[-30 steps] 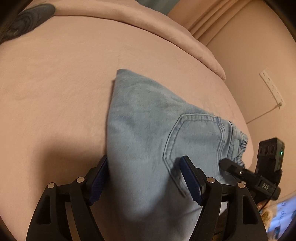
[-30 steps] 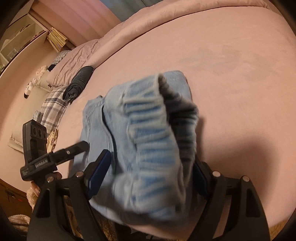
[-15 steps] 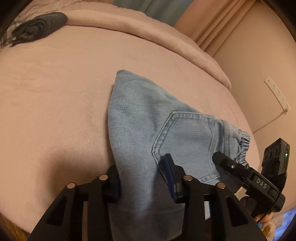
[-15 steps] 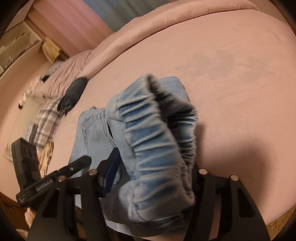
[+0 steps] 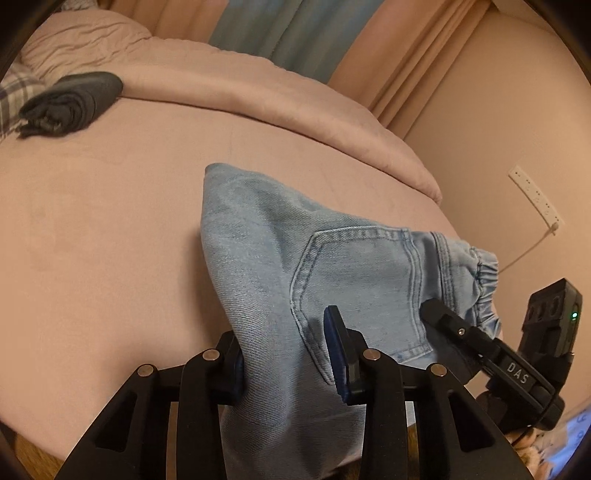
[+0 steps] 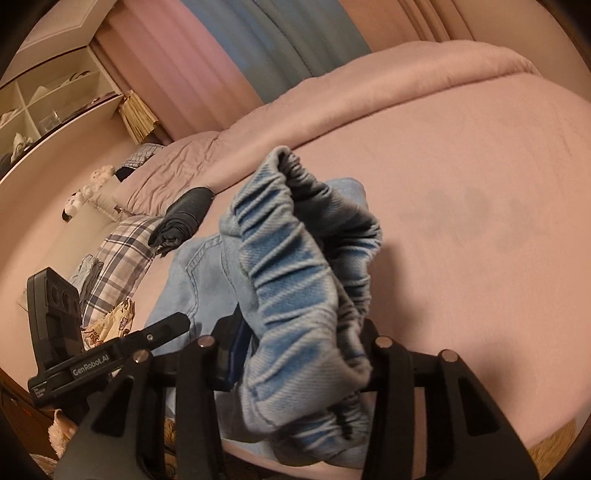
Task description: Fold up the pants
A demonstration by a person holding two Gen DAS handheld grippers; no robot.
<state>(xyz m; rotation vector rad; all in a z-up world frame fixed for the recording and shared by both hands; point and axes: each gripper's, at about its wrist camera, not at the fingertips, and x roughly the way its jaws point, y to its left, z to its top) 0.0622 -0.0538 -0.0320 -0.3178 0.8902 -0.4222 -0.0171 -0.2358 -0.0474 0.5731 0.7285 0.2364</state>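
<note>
Nearest the left wrist camera, the left gripper (image 5: 288,354) had its two fingers closed on a fold of the light blue denim pants (image 5: 295,266), the cloth bunched between the blue pads (image 5: 334,347) and hanging down below them. A back pocket (image 5: 362,284) sat just beyond the inner finger, and the elastic waistband (image 5: 484,280) lay off to the side, next to the right gripper (image 5: 480,339) as seen from there. Past the pocket, the pants stretched away over the pink bed (image 5: 110,229), ending in a folded corner resting on the cover.

Likewise, in the right wrist view the right gripper (image 6: 299,350) clamped the gathered waistband (image 6: 295,280), which bulged up between and in front of its fingers, hiding much of the pads. Beyond it the rest of the pants (image 6: 199,280) lay on the bed (image 6: 480,221), with the left gripper (image 6: 162,328) beside them.

Farther off, a rolled dark garment (image 5: 74,99) lay near the ridge of the pink duvet (image 5: 258,88), touching a plaid pillow (image 6: 122,254). Behind these hung curtains (image 5: 280,33), and a shelf unit (image 6: 48,107) stood by the wall.
</note>
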